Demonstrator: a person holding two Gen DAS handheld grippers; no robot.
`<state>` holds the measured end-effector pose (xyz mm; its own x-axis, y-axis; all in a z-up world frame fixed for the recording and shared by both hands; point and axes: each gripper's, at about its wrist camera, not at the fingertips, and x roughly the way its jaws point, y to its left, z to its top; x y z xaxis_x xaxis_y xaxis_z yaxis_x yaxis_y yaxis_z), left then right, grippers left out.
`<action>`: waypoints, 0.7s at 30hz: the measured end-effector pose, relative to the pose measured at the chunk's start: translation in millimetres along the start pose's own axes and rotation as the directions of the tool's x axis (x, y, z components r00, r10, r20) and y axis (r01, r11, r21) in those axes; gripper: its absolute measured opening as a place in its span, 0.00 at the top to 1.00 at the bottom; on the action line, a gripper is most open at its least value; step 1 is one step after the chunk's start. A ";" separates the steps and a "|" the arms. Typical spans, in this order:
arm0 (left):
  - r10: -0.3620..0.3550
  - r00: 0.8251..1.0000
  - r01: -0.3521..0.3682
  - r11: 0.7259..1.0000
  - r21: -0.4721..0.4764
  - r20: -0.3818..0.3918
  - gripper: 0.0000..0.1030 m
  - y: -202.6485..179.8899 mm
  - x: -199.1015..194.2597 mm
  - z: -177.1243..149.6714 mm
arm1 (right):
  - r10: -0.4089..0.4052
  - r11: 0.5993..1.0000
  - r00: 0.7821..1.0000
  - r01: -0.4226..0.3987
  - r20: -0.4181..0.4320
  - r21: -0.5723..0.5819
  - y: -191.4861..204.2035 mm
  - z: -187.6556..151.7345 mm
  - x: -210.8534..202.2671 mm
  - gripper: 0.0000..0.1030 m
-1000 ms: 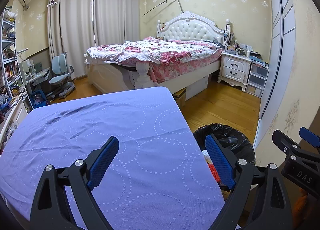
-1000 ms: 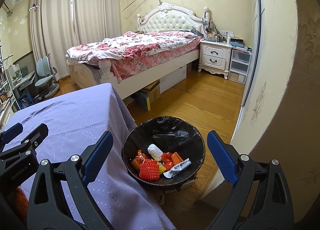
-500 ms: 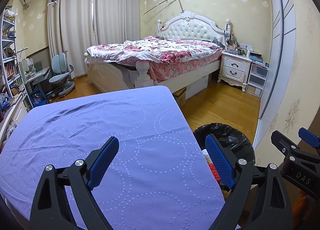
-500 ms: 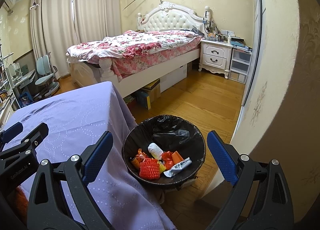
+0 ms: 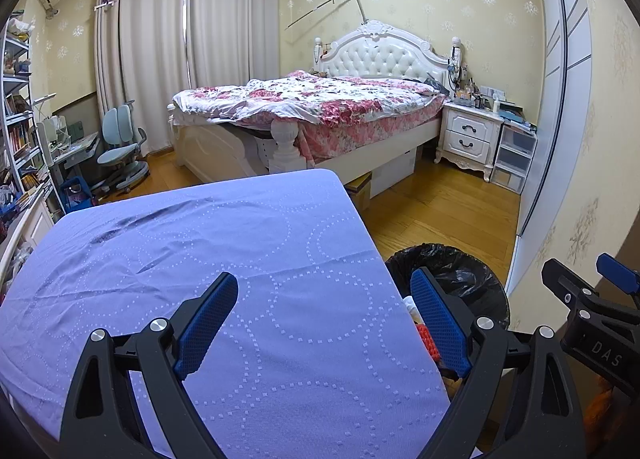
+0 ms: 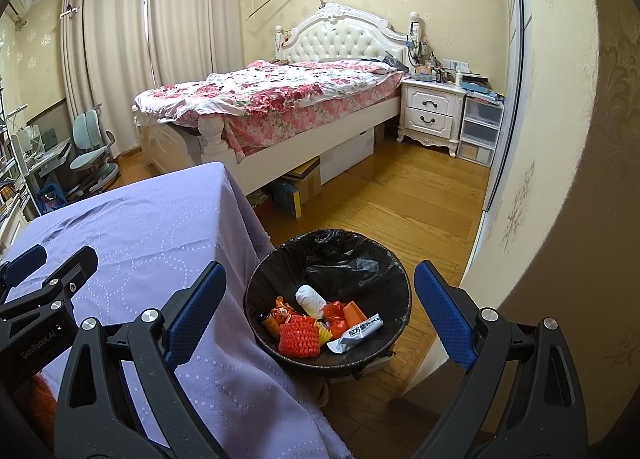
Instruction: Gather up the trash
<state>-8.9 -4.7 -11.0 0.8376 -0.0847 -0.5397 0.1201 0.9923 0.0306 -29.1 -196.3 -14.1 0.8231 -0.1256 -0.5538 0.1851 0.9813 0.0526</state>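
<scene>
Both jaws gape wide with nothing between them: the left hand-held gripper [image 5: 324, 323] hovers over the lilac-clothed desk [image 5: 208, 243], the right hand-held gripper [image 6: 320, 315] above the black-lined trash bin [image 6: 384, 259] beside the desk, where an orange foam net [image 6: 299, 335], white roll [image 6: 311, 296] and wrapper [image 6: 356, 333] lie.

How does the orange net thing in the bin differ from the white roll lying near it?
The orange net piece is bright orange, squarish and flat-looking, with an open mesh surface; the white roll is plain white, rounded and smooth. The net piece lies nearer the camera, by the front rim; the roll sits further in, near the middle. Both rest among other scraps in the black-lined bin.
</scene>
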 end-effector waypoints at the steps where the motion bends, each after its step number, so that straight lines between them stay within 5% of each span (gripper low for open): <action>1: -0.001 1.000 0.001 1.000 0.000 0.000 0.15 0.0 0.0 0.1 | 0.000 1.000 1.000 0.000 0.001 0.000 -0.6 0.2 0.3 0.10; 21: -0.001 1.000 0.001 1.000 0.010 -0.002 0.15 -2.4 1.1 -3.6 | 0.001 1.000 1.000 -0.001 0.000 -0.001 1.0 0.6 0.4 0.10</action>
<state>-10.2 -6.8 -14.7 0.8361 -0.0856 -0.5418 0.1264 0.9912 0.0384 -28.3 -195.5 -13.8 0.8231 -0.1246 -0.5541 0.1837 0.9816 0.0520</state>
